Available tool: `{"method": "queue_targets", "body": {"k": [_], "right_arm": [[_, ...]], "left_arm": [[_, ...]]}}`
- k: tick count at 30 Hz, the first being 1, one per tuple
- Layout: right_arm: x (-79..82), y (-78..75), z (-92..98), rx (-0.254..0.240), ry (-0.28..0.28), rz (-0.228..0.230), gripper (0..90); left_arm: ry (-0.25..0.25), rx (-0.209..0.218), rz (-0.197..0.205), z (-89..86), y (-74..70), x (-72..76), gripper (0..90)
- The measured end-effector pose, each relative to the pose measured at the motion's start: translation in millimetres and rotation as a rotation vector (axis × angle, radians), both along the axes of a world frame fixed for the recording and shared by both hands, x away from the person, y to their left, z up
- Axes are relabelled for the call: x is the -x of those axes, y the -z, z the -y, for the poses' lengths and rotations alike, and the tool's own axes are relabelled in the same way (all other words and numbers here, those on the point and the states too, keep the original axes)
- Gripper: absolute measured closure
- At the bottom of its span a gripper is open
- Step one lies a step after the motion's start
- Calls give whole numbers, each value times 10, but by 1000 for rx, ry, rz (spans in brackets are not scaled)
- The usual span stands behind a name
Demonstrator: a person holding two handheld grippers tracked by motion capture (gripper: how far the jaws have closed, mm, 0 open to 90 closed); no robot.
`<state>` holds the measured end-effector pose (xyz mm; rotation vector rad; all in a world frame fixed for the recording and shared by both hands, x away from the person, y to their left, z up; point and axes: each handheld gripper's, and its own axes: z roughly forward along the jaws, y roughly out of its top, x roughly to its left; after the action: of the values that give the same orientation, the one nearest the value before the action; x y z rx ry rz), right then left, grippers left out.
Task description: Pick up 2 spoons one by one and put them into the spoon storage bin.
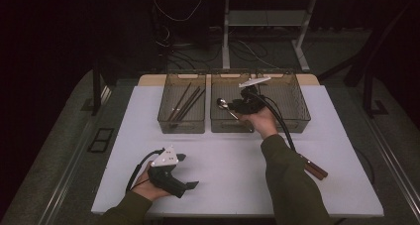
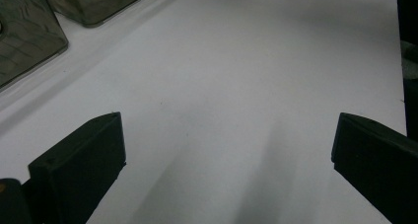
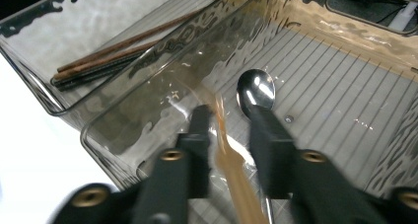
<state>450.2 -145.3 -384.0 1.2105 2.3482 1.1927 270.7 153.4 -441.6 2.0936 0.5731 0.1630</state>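
The room in the high view is dim, its surroundings sunk nearly to black from nine o'clock round to three o'clock, while the white worktop is lit evenly from above and looks soft and grainy. In the left gripper view, long pale shadows fan toward six o'clock across the worktop, and the near jaws are out of focus. In the right gripper view, glare ripples on the clear bin wall, the spoon shines, and the picture blurs toward six o'clock.
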Motion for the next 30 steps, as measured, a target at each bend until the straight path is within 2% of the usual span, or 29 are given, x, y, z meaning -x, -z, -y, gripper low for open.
{"method": "queue_targets", "body": {"k": [4, 10, 14, 24, 30], "right_arm": [[25, -57, 21, 2, -3, 27, 534], [72, -149, 93, -40, -1, 31, 423], [126, -228, 163, -61, -24, 22, 386], [324, -344, 338, -79, -76, 68, 293], [447, -365, 425, -80, -82, 93, 256]], "left_arm": [[4, -11, 1, -5, -3, -4, 0], [4, -13, 3, -10, -4, -5, 0], [-1, -5, -4, -3, -2, 2, 0], [-7, -1, -8, 4, 3, 7, 0], [-7, -1, -5, 1, 3, 7, 0]]}}
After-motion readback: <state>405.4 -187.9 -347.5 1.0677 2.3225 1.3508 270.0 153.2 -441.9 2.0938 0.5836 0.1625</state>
